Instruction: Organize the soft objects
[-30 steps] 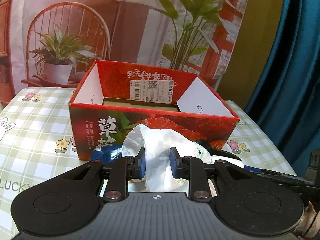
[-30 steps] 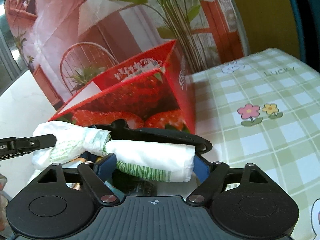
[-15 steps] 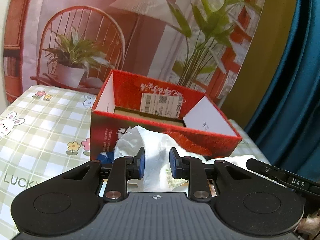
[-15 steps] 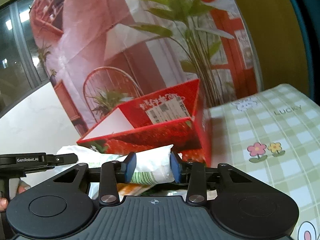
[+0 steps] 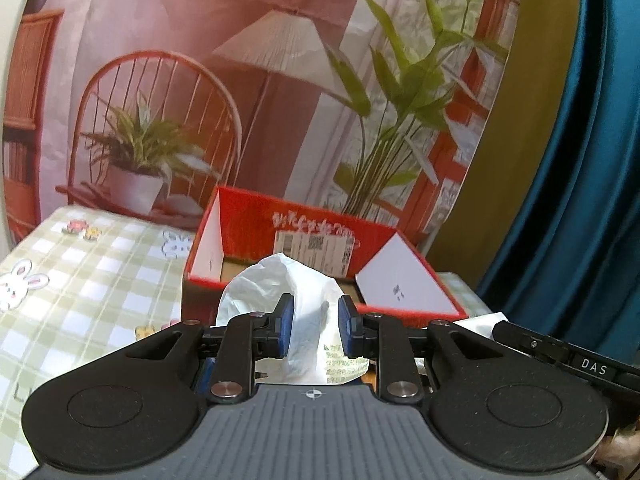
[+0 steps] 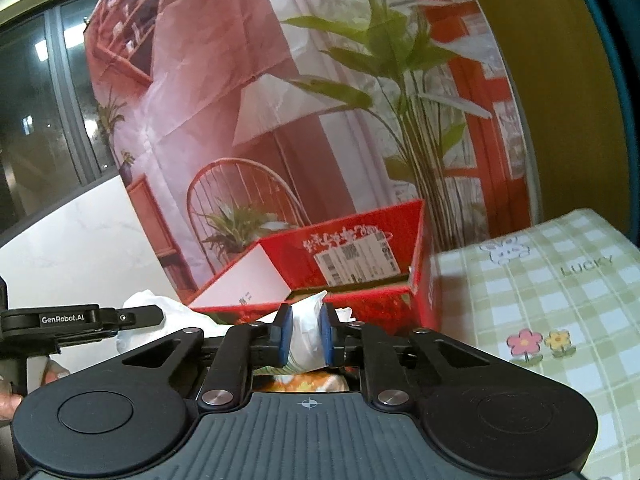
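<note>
Left view, table: green checked cloth (image 5: 92, 276), red box (image 5: 248, 216) open in front of a printed wall picture.
Left view, claw: left gripper (image 5: 313, 326) pinches the white bag (image 5: 280, 280), held up before the box.
Right view, table: same cloth, same box.
Right view, claw: right gripper (image 6: 305, 336) has just squeezed in on the bag's other end, held up near the box.

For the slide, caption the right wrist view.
Right gripper shut on a white crinkled plastic packet, held before the open red strawberry-print cardboard box on the green checked tablecloth.

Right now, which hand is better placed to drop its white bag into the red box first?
Probably left. The left tool grips its white bag facing the red box opening; the right tool approaches from the box's corner.
</note>
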{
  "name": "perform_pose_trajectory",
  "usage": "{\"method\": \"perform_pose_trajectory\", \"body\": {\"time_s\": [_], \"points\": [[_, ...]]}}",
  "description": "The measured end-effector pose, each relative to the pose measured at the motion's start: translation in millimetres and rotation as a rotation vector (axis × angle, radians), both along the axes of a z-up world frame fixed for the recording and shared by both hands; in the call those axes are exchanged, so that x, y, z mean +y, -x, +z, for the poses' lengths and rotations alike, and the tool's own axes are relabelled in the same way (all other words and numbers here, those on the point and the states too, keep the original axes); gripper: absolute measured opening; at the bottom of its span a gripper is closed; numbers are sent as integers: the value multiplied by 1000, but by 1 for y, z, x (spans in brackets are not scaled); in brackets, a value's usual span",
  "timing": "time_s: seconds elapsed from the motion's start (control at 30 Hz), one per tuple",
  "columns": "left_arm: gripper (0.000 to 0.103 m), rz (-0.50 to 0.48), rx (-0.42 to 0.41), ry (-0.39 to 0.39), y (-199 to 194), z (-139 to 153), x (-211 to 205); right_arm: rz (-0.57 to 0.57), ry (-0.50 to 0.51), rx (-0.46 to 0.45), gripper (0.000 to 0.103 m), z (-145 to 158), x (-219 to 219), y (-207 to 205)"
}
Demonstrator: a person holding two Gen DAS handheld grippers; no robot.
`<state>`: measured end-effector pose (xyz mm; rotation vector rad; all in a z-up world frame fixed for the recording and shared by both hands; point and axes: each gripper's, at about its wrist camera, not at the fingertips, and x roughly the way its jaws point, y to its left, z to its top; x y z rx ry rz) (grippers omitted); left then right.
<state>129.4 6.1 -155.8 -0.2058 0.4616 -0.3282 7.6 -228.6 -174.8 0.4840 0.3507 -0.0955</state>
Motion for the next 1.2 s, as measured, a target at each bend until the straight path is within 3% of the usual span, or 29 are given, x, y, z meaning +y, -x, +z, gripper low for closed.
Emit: {"method": "perform_pose_trajectory", "body": {"time_s": [0.33, 0.53, 0.7, 0.73, 0.83, 0.87, 0.9, 0.97, 1.03, 1.2], "points": [[25, -32, -71, 11, -52, 32, -1, 5, 83, -43, 14, 32, -14, -41], [25, -60, 15, -48, -101, 20, -12, -14, 138, 26, 14, 22, -27, -92], [26, -68, 99, -97, -112, -2, -11, -19, 129, 91, 15, 3, -30, -107], [28, -64, 105, -105, -112, -5, -10, -15, 126, 102, 17, -1, -30, -109], [63, -32, 121, -129, -109, -9, -4, -20, 136, 129, 28, -8, -27, -111], [68, -24, 114, -126, -106, -9, -1, -30, 140, 133, 32, -9, -26, -111], [69, -22, 107, -122, -102, -9, 2, -51, 162, 138, 34, -9, -21, -108], [69, -26, 114, -127, -99, -9, 7, -61, 177, 144, 53, -8, -19, -106], [69, -16, 121, -138, -93, -8, 11, -71, 209, 143, 62, -6, -12, -102], [69, 2, 147, -116, -69, -11, 31, -48, 213, 141, 64, -1, 8, -91]]}}
